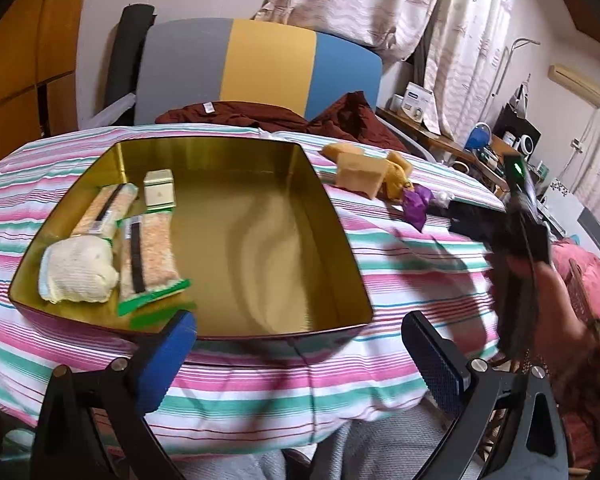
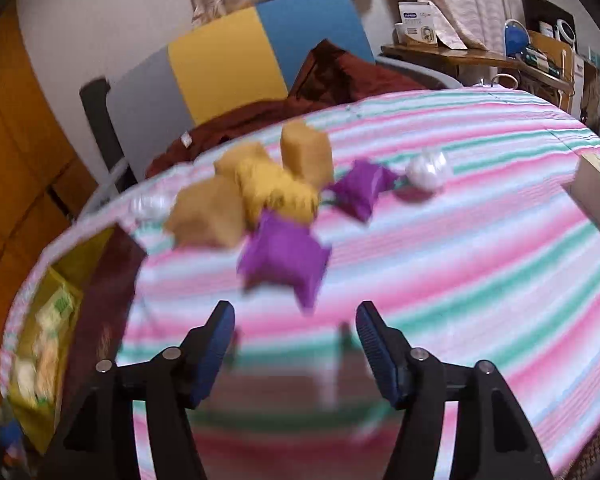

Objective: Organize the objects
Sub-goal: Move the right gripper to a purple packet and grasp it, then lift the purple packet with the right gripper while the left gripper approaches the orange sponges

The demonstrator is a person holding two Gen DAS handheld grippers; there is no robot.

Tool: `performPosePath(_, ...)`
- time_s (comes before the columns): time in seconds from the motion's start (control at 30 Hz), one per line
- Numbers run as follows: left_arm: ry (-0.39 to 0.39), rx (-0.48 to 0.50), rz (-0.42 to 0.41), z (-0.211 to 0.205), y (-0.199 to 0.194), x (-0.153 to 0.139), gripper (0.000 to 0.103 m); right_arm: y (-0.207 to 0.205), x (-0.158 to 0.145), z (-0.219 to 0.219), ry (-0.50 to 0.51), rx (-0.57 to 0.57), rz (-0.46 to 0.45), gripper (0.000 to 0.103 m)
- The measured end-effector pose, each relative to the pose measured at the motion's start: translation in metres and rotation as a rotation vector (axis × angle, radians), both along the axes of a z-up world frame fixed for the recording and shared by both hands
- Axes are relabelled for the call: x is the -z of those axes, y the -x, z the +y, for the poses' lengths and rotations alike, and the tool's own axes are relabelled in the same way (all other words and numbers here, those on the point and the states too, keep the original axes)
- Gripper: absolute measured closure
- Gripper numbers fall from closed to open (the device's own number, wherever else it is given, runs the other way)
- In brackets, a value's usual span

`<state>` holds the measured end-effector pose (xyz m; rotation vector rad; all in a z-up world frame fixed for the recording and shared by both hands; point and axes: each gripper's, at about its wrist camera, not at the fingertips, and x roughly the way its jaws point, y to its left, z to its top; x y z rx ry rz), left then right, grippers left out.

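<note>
Striped cloth (image 2: 460, 240) covers the table; both grippers' jaws gape, holding nothing.

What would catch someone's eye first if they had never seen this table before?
Probably the big gold tin sitting on the pink, green and white striped cloth, with a few packets lined up along its left side and the rest of its floor bare. Next would be the loose cluster of tan blocks and purple packets lying on the cloth outside the tin, just ahead of the open, empty right hand-held gripper.
</note>
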<state>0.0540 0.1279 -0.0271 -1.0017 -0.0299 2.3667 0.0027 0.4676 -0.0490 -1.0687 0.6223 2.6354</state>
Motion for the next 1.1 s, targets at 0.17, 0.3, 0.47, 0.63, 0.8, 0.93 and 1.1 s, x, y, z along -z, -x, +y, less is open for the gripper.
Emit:
performPosePath(0.17,0.007,0.005,-0.004,0.004,-0.002,-0.004,0.0,0.039,-0.003,0.013,0.017,-0.001,0.009,0.036)
performPosePath(0.3,0.015,-0.002,-0.01,0.008,-0.002,-0.007,0.0,0.056,0.012,0.017,0.006,-0.006,-0.021,0.036)
performPosePath(0.47,0.031,0.003,-0.011,0.015,0.002,-0.007,0.0,0.051,0.026,0.024,0.046,-0.018,0.015,0.043)
performPosePath(0.63,0.036,0.027,-0.031,0.032,0.011,-0.008,0.0,0.044,0.025,0.021,0.025,-0.016,0.033,0.05)
performPosePath(0.8,0.011,0.058,-0.033,0.052,0.024,-0.024,0.0,0.032,0.016,0.01,-0.06,0.003,0.066,0.06)
performPosePath(0.93,0.006,0.078,-0.012,0.069,0.038,-0.04,0.0,0.015,0.009,0.012,-0.108,0.087,0.108,0.06)
performPosePath(1.1,-0.005,0.093,-0.035,0.098,0.073,-0.055,0.0,0.0,0.01,0.021,-0.121,0.196,0.108,0.06)
